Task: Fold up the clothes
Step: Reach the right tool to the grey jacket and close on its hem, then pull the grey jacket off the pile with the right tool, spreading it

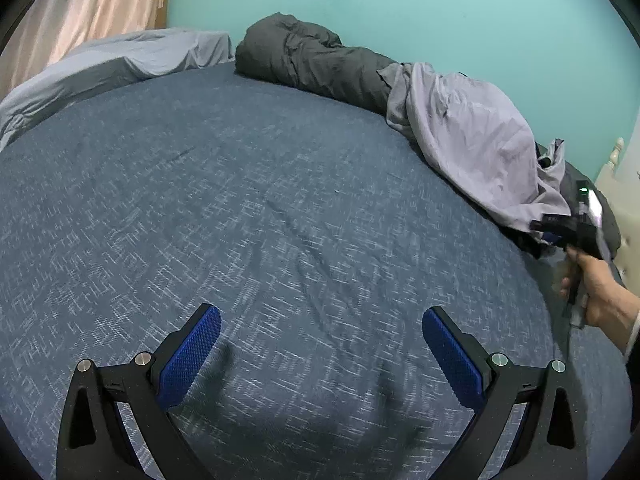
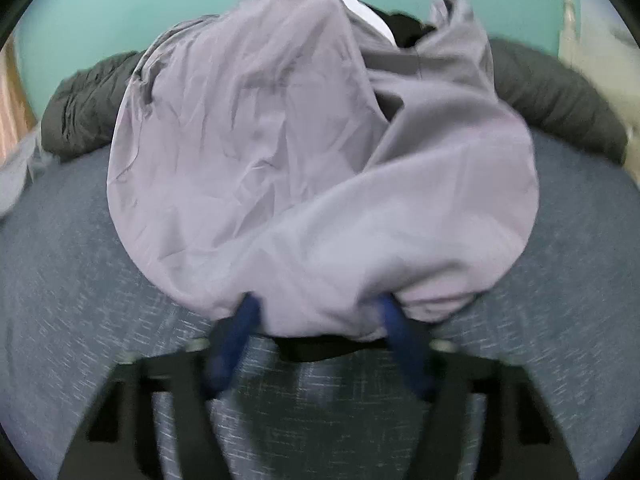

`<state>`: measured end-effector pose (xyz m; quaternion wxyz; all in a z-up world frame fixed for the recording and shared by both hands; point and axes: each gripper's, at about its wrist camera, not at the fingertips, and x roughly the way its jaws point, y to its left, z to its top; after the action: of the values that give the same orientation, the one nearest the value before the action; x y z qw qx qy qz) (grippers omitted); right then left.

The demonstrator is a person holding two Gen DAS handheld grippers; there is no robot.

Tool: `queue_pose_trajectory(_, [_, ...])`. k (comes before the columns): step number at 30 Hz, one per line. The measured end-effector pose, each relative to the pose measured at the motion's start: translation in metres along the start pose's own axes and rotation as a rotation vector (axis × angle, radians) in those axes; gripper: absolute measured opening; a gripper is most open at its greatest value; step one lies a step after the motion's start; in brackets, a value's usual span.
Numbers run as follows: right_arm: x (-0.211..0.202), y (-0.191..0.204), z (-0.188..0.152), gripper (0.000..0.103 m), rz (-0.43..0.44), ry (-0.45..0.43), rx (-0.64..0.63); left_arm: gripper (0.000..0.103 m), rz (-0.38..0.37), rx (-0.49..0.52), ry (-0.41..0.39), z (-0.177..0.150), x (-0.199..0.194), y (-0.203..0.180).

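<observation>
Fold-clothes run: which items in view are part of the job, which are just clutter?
Job: lavender garment; right tool, open at its hem; left tool, open over the blue bed sheet.

Clutter: dark grey duvet roll; light blue pillow; curtain.

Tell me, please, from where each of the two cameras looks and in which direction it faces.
Left wrist: sits on the left gripper, open over the blue woven bedspread, facing the teal wall; the person's right hand shows at right.
Right wrist: sits on the right gripper, close before the crumpled lilac garment; its blurred fingers reach the hem.
Shared: bedspread, lilac garment, dark grey rolled duvet.
</observation>
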<state>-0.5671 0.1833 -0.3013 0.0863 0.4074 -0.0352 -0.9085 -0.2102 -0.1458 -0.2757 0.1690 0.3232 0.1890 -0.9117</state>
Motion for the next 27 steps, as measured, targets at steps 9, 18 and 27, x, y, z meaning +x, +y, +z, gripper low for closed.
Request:
queue_pose_trajectory(9, [-0.067, 0.007, -0.012, 0.004, 0.108, -0.073, -0.057, 0.103, 0.008, 0.025, -0.028, -0.007, -0.011, 0.000])
queue_pose_trajectory(18, [-0.181, 0.039, -0.049, 0.003, 0.277, -0.116, -0.143, 0.103, 0.002, 0.015, -0.051, -0.011, -0.038, 0.003])
queue_pose_trajectory(27, [-0.314, 0.054, -0.073, 0.003, 0.357, -0.165, -0.211, 0.103, -0.016, 0.071, -0.126, -0.029, -0.097, -0.007])
